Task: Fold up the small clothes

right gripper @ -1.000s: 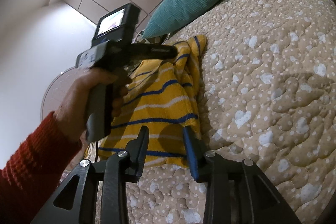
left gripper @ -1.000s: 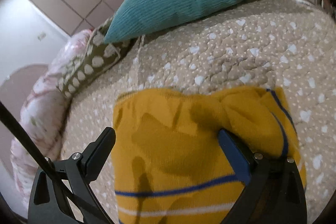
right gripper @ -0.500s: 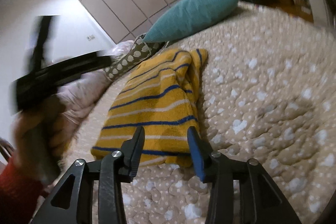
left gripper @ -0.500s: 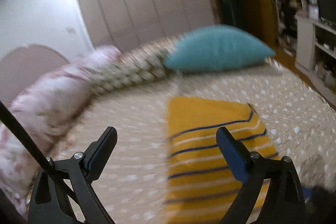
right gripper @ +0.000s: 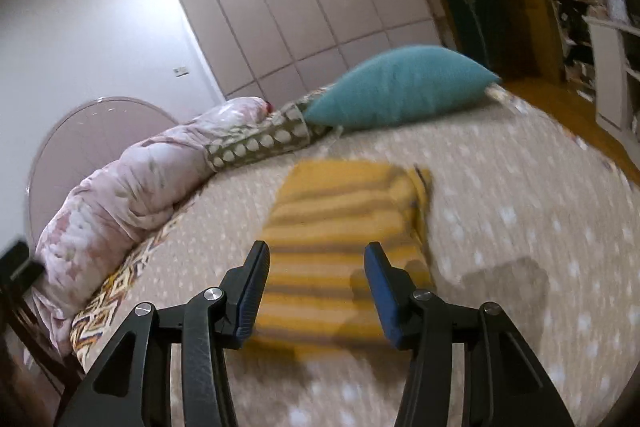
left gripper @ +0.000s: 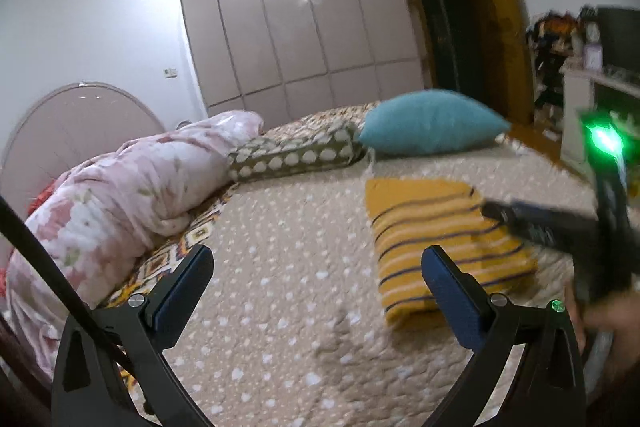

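Yellow striped garment point(left gripper: 444, 243) lies folded into a flat rectangle on the bed point(left gripper: 288, 291), on the dotted beige quilt, a little in front of the teal pillow point(left gripper: 430, 123). Its mustard cloth carries thin dark-blue and pale stripes running across it, and the part nearest the teal pillow is plain yellow; in the right wrist view the same garment point(right gripper: 344, 227) is blurred, with a bunched fold along the edge to the picture's right. The left tool point(left gripper: 316, 301) hangs above bare quilt, on the side of the garment away from the teal pillow, its jaws opening wide with nothing between them. The right tool point(right gripper: 316, 291) hovers over the garment's near end, jaws apart and not pressing on the cloth. A pink floral duvet point(left gripper: 116, 203) is heaped well to the picture's left of the teal pillow.
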The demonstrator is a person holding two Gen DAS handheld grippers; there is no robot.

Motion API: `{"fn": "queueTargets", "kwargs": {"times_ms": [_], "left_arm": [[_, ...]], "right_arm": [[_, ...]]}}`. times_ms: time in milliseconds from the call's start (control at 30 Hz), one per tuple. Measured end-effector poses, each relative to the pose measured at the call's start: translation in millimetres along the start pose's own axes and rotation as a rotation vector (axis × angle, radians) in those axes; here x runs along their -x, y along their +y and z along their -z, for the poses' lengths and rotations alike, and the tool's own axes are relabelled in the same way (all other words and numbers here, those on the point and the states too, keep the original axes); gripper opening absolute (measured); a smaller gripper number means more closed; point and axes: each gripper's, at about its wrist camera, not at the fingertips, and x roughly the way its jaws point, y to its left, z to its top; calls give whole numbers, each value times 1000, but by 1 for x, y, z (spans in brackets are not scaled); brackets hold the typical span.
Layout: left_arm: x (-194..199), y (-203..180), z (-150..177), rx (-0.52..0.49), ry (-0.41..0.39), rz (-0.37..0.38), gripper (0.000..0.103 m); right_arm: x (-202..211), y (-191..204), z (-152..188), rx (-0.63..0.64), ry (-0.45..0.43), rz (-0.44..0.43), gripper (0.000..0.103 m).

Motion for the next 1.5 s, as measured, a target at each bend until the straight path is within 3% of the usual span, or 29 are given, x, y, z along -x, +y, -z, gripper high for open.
{"fn": "queueTargets", "kwargs": {"times_ms": [100, 133, 167, 200, 333, 367, 400, 467, 600, 667, 700, 733, 800, 900, 967, 1067, 1200, 1267, 1300, 1367, 1433, 1467, 1500], "left_arm": [[-9, -3, 7, 18, 38, 16, 103], [-11, -3, 9, 24, 43, 20, 103], [-12, -3, 10, 25, 42, 20, 103], [-12, -3, 12, 25, 38, 20, 103], [-18, -7, 17, 30, 52, 68, 103], [-20, -10, 18, 32, 69, 89, 103], [-23, -12, 20, 38, 83, 109, 103], [-28, -14, 23, 49, 112, 111, 103], [-41, -10, 31, 90, 198, 106, 103], [-47, -5, 35, 103, 220, 78, 103], [-49, -3, 36, 105, 230, 64, 103], [-51, -2, 38, 105, 237, 53, 103], [-52, 0, 40, 108, 239, 34, 103], [-53, 1, 45, 111, 236, 14, 103], [-53, 2, 48, 119, 237, 8, 103], [-52, 3, 47, 116, 244, 5, 103], [-47, 7, 45, 116, 216, -19, 103], [-46, 8, 44, 113, 202, -22, 103], [-46, 7, 45, 112, 200, -22, 103], [-47, 5, 47, 109, 210, -13, 103], [-49, 2, 50, 100, 227, -6, 103], [-49, 1, 51, 98, 234, -4, 103], [-50, 0, 51, 99, 239, -2, 103]], "right_arm": [[-55, -23, -2, -28, 138, 29, 44], [-73, -40, 6, -55, 212, 93, 38], [-77, -53, 14, -69, 233, 133, 9], [-73, -61, 20, -75, 219, 148, 0], [-36, -59, 30, -61, 180, 274, 2], [-28, -52, 30, -47, 168, 282, 12], [-20, -46, 30, -39, 152, 261, 24], [-6, -28, 36, -30, 127, 165, 32], [-20, 5, 41, 41, 113, 27, 32], [-45, 10, 47, 12, 154, -86, 32], [-63, 7, 55, -23, 222, -120, 32], [-76, 4, 64, -40, 282, -115, 32], [-69, 5, 67, -15, 297, -88, 22], [-46, 14, 61, 33, 298, -13, 20], [-37, 14, 56, 7, 230, -85, 22], [-45, 18, 53, -87, 212, -324, 22], [-97, 9, 84, -209, 428, -427, 22], [-90, 1, 80, -240, 436, -482, 21], [-79, -2, 70, -215, 403, -479, 21], [-49, -19, 46, -173, 245, -410, 24], [-38, -48, 34, -251, 169, -352, 39], [-38, -59, 35, -275, 164, -293, 44], [-40, -70, 35, -278, 173, -150, 43]]}}
